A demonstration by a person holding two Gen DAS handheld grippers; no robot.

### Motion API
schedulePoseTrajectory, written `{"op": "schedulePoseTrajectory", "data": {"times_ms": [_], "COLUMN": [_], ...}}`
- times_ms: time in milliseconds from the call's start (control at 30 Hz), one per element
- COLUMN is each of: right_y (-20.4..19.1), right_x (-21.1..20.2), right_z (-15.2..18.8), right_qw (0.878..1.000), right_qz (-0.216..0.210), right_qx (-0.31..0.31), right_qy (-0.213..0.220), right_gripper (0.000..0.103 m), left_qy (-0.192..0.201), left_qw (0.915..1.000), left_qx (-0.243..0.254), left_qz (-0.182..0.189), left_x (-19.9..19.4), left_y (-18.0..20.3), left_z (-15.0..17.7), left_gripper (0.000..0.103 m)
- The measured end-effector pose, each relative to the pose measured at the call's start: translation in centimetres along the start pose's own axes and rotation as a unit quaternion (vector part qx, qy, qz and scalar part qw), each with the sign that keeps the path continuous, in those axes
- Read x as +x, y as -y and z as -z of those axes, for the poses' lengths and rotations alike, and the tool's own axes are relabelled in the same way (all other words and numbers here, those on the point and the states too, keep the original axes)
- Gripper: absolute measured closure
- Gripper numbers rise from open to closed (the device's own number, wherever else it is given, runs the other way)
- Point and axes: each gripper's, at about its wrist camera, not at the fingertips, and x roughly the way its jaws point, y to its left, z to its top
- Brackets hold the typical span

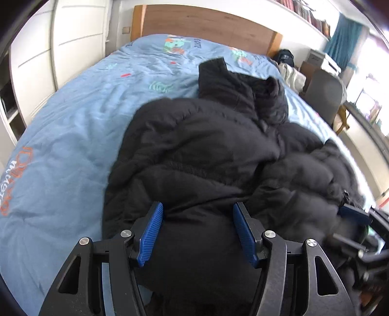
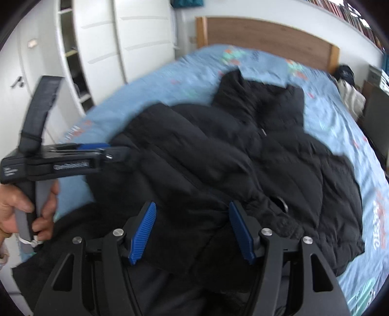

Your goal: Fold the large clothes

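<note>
A black puffer jacket (image 1: 206, 150) lies on the blue bedspread (image 1: 73, 126), collar toward the headboard. It also shows in the right wrist view (image 2: 243, 165) with both sleeves folded in over the front. My left gripper (image 1: 197, 218) is open, its blue pads just above the jacket's near hem, holding nothing. It also appears in the right wrist view (image 2: 107, 152) at the jacket's left side, held by a hand. My right gripper (image 2: 192, 218) is open over the jacket's lower hem, holding nothing. Its blue tip shows in the left wrist view (image 1: 352, 214) at the jacket's right edge.
A wooden headboard (image 1: 209, 24) stands at the far end. White wardrobes (image 2: 121, 43) line the left wall. A grey chair (image 1: 323, 92) and a pile of clothes (image 1: 289, 70) stand at the bed's right side. Bookshelves (image 1: 308, 12) run along the upper wall.
</note>
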Motion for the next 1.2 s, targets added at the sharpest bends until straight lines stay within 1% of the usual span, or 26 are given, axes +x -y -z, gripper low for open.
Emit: {"op": "schedulePoseTrajectory", "data": {"times_ms": [67, 100, 133, 200, 300, 400, 533, 633, 733, 833, 933, 1200], "right_y": [1.6, 2.2, 2.7, 3.1, 2.9, 2.7, 2.3, 1.7, 1.2, 1.7, 2.6, 3.1], "right_x": [1.3, 1.6, 1.9, 2.1, 2.2, 2.0, 1.1, -0.5, -0.8, -0.1, -0.1, -3.0], "right_z": [1.0, 1.4, 1.7, 1.9, 2.0, 2.0, 1.5, 1.3, 1.9, 2.7, 3.1, 3.9], "right_qw": [1.000, 1.000, 1.000, 1.000, 1.000, 1.000, 1.000, 1.000, 1.000, 1.000, 0.999, 0.999], "right_qz": [0.005, 0.005, 0.004, -0.001, 0.004, 0.011, 0.022, 0.011, 0.003, 0.009, 0.008, 0.024], "right_qx": [0.007, 0.010, 0.014, 0.015, 0.003, -0.004, -0.008, -0.006, -0.008, -0.001, 0.019, 0.024], "right_qy": [-0.011, -0.013, -0.014, -0.014, -0.014, -0.017, -0.020, -0.004, -0.009, -0.026, -0.032, -0.025], "right_gripper": [0.042, 0.042, 0.042, 0.042, 0.042, 0.042, 0.042, 0.042, 0.042, 0.042, 0.042, 0.042], "left_qy": [0.005, 0.006, 0.006, 0.002, -0.008, -0.010, 0.000, 0.010, 0.007, 0.002, 0.000, 0.005], "left_qw": [0.9996, 0.9992, 0.9988, 0.9982, 0.9984, 0.9977, 0.9964, 0.9952, 0.9942, 0.9935, 0.9929, 0.9915], "left_qx": [0.022, 0.032, 0.038, 0.039, 0.029, 0.032, 0.033, 0.038, 0.044, 0.047, 0.048, 0.046], "left_qz": [-0.016, -0.023, -0.032, -0.046, -0.048, -0.059, -0.078, -0.089, -0.098, -0.104, -0.109, -0.121], "left_x": [0.6, 0.8, 1.0, 1.3, 1.7, 1.3, -0.1, -1.2, -1.3, -1.6, -2.2, -5.3], "left_y": [0.9, 1.3, 1.5, 1.6, 1.0, 1.0, 1.5, 1.9, 2.3, 2.7, 3.1, 4.6], "left_z": [0.8, 1.2, 1.4, 1.6, 1.6, 1.6, 1.7, 2.1, 2.4, 2.7, 2.9, 3.9], "left_gripper": [0.041, 0.037, 0.031, 0.023, 0.020, 0.019, 0.020, 0.020, 0.020, 0.020, 0.020, 0.020]}}
